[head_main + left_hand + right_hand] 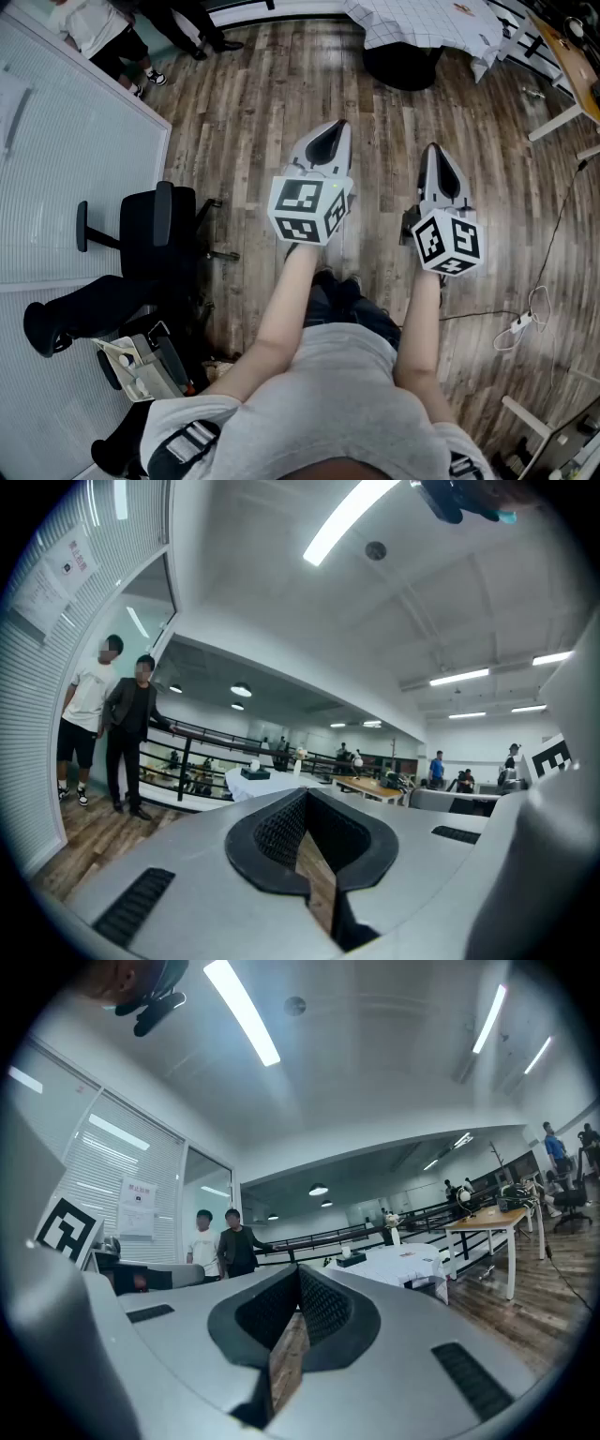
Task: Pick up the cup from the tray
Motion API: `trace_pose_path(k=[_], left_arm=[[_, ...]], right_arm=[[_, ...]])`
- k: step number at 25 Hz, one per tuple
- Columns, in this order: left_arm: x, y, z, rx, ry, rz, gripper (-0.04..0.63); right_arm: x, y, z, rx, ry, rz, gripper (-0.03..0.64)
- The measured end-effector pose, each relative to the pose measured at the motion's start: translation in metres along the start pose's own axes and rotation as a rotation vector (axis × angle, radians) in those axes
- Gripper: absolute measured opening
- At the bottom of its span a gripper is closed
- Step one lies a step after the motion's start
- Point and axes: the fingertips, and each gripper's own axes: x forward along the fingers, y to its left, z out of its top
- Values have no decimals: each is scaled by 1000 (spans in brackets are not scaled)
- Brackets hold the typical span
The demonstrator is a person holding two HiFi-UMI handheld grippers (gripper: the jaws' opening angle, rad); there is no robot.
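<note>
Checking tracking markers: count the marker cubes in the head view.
2. The left marker cube on the left hand-held gripper; the right marker cube on the right hand-held gripper. None seems hidden.

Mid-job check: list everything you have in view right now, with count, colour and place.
Floor: one, grey-brown wood planks, under everything.
Office chair: one, black, left of the grippers.
Partition: one, pale with blinds, along the left edge.
Clothed table: one, white checked cloth, top centre.
Desk: one, wooden top on white legs, top right.
Bystanders: two, one in a white top and one in dark clothes, by the partition.
Power strip: one, white, on the floor at right.
No cup, no tray in any view.
Left gripper: one, grey with black pads, held level, jaws together, empty.
Right gripper: one, the same colours, held level, jaws together, empty.
</note>
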Motion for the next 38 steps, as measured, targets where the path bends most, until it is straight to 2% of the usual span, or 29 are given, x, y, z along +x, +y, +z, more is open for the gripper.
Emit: trace_pose_path(k=[15, 29, 38], left_arm=[[12, -7, -3, 5, 7, -11, 6], [47, -47, -18, 0, 15, 24, 6], [81, -43, -25, 8, 32, 8, 6]], right_arm=[[4, -6, 5, 26, -34, 27, 8], [-3, -69, 5, 47, -17, 65, 8], [21, -88, -2, 64, -10, 51, 8]])
